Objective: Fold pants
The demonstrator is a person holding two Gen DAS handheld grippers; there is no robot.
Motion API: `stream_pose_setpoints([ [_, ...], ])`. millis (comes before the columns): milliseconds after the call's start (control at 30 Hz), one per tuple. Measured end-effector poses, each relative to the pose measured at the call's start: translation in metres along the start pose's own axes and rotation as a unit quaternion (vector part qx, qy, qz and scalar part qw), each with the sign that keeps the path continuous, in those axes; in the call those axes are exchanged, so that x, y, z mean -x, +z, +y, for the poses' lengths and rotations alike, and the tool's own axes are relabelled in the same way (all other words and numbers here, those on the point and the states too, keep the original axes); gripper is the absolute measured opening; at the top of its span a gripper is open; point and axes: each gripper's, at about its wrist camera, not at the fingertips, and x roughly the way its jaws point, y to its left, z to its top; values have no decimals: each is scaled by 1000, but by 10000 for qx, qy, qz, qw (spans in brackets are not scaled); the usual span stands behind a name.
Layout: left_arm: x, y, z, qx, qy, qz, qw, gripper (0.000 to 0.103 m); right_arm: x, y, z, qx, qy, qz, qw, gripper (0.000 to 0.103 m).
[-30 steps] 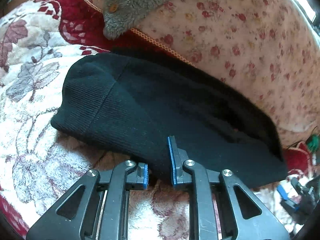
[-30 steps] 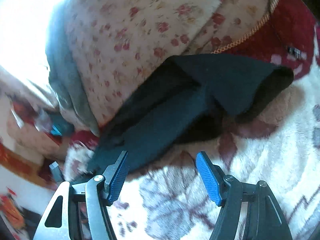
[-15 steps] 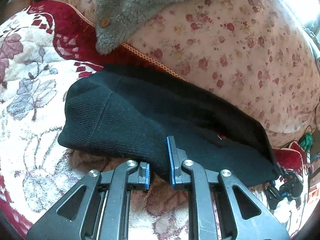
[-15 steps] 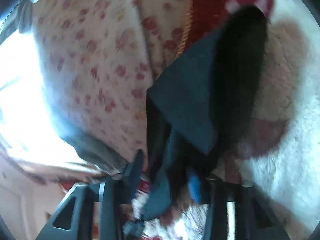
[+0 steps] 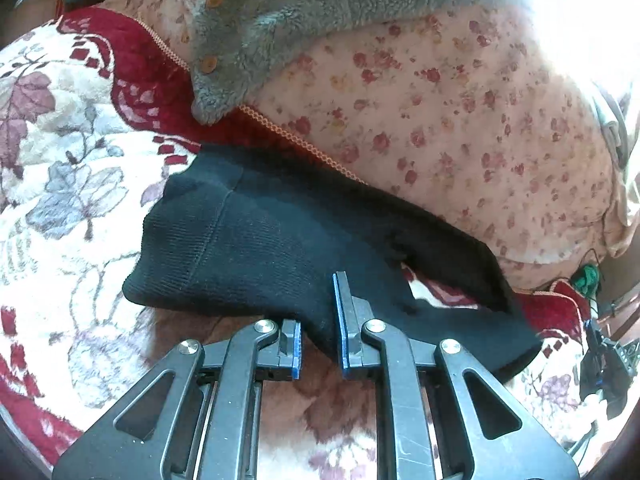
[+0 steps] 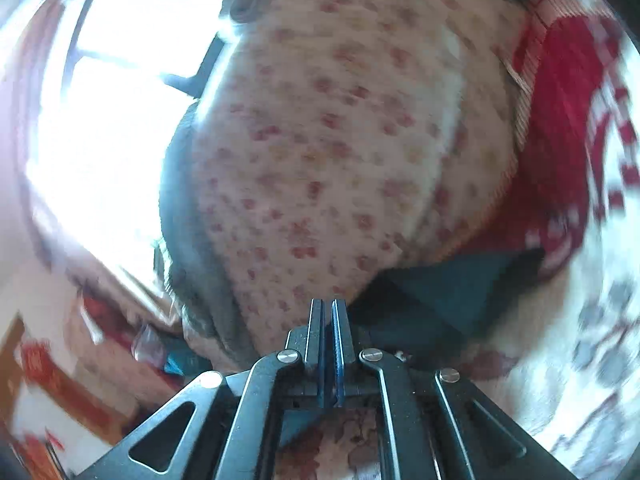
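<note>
Left tongs (image 5: 318,334) pinching black pants (image 5: 256,248); right tongs (image 6: 329,312) pressed together, empty; no readable writing.

Both wrist views sit close over the bed: the left angles down, the right looks nearly level; both share the black pants (image 5: 280,248) and floral quilt (image 5: 460,128).

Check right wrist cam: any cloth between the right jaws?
No. The right gripper has its blue pads shut together with nothing between them; the pants lie beyond.
</note>
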Motion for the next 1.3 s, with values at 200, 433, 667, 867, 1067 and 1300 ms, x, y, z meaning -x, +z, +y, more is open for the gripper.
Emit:
stream_pose_setpoints([
  [200, 2, -9, 15, 26, 118, 48, 9999, 12, -2, -51, -23, -864, 107, 1146, 9896, 30],
  [433, 0, -11, 14, -90, 196, 23, 9998, 12, -34, -74, -72, -2008, -35, 1237, 9718, 51],
  [667, -9, -16, 20, -79, 240, 148, 9996, 12, -36, -74, -89, -2085, -731, 1174, 9682, 51],
  [867, -15, -22, 25, -52, 324, 215, 9992, 13, -50, -62, -104, -2079, -814, 915, 9705, 49],
  [1067, -26, -29, 33, 36, 429, 402, 9983, 14, -66, -56, -114, -2185, -710, 707, 9707, 33],
  [1300, -45, -22, 31, 362, 479, 382, 9975, 29, -64, -58, -121, -2025, -580, 309, 9771, 6],
])
